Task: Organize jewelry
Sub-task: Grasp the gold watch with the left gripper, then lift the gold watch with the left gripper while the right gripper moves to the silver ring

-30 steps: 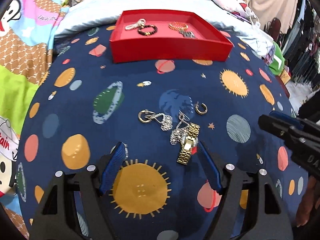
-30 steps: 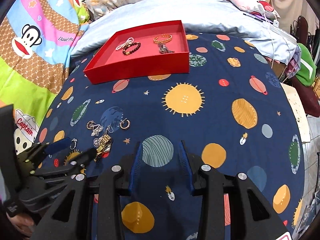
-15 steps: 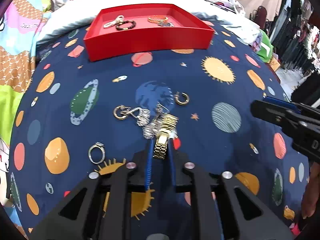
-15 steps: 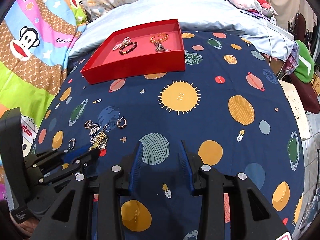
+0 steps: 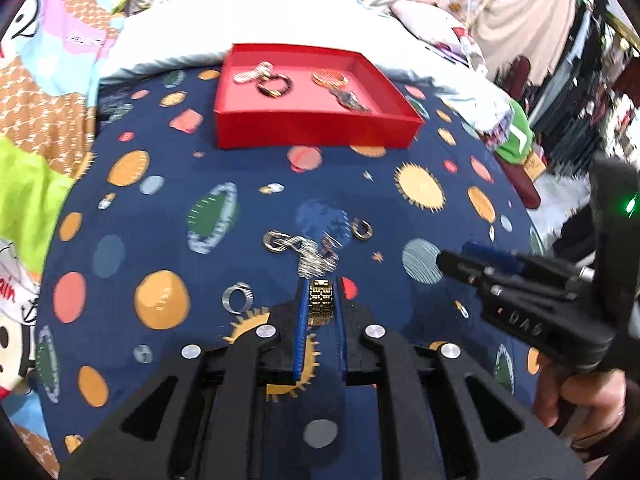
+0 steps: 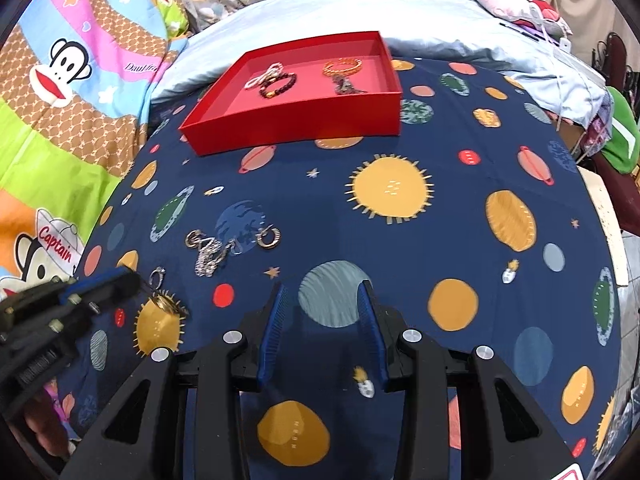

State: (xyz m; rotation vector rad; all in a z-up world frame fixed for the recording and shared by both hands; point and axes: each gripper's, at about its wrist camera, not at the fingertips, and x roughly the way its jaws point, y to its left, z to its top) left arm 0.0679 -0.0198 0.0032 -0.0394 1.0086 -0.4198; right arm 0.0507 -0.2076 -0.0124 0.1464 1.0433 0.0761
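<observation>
Left wrist view: the gold watch [image 5: 321, 301] sits pinched between the blue pads of the left claw [image 5: 320, 300], low in the middle of the picture, its band running lengthwise along the fingers, from 6 o'clock toward 12 o'clock, pointing at the red tray [image 5: 316, 130]. Whether it has cleared the space-print bedspread [image 5: 400, 216] I can't tell.

Just beyond the watch, at 12 o'clock from it, lies a tangle of silver chain [image 5: 316, 262], with a gold hoop earring [image 5: 362, 229] at about 1 o'clock and a ring [image 5: 239, 298] off at 9 o'clock. Those are still loose on the bed.

Farther out, the tray already holds a pale bracelet, a dark beaded bracelet [image 5: 275, 85] and a gold bangle [image 5: 331, 77] with something dark below it. So I'd judge the job roughly half done: the watch next, then the small pieces.

From the right wrist view, the right claw [image 6: 322, 320] hangs spread over the bedspread, holding nothing, well to the right of the pile.
</observation>
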